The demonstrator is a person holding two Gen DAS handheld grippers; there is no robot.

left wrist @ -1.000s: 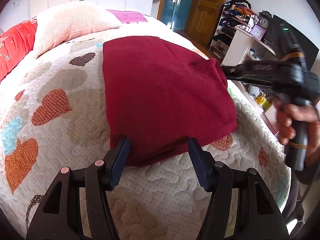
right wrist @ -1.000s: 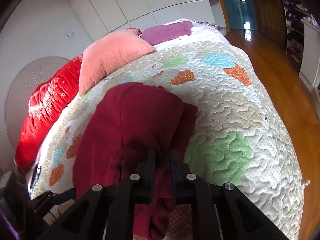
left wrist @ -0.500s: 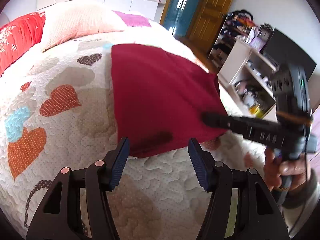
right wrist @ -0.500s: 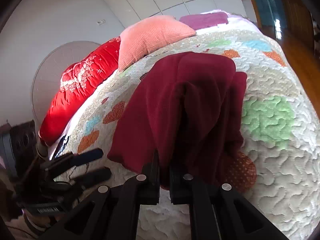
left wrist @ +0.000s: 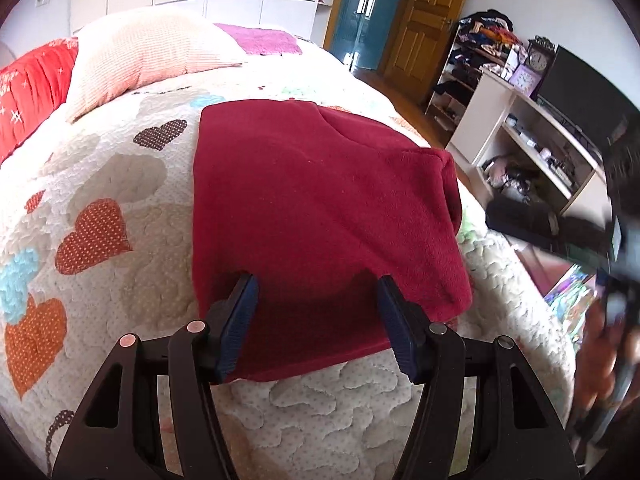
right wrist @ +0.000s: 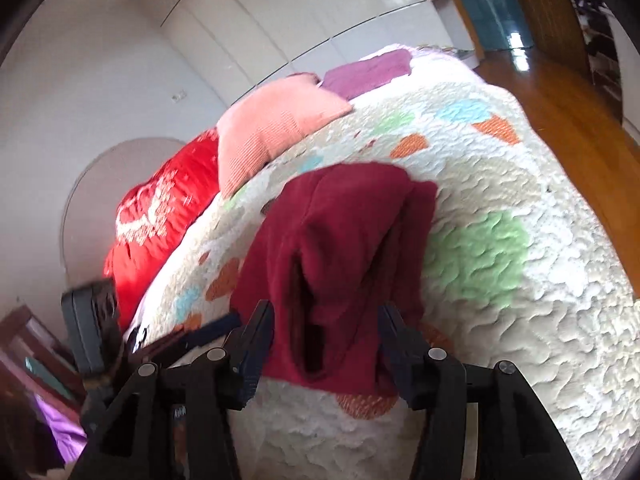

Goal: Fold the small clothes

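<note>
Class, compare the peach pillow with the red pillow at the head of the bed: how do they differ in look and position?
The peach pillow has a plain ribbed weave; the red pillow is shiny with white star marks. The peach pillow lies nearer the purple cloth; the red pillow sits at the bed's outer edge, partly cut off in the left wrist view. Both rest on the heart-patterned quilt, beyond the folded maroon garment.

quilted bed [left wrist: 328,408], maroon garment [left wrist: 320,216], pillow [left wrist: 148,56]

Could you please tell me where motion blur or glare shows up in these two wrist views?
Left wrist view: the dark red fleece garment is sharp, while the right hand-held gripper at the edge is smeared. Right wrist view: slight blur throughout, plus window glare on the glossy wooden floor.
</note>
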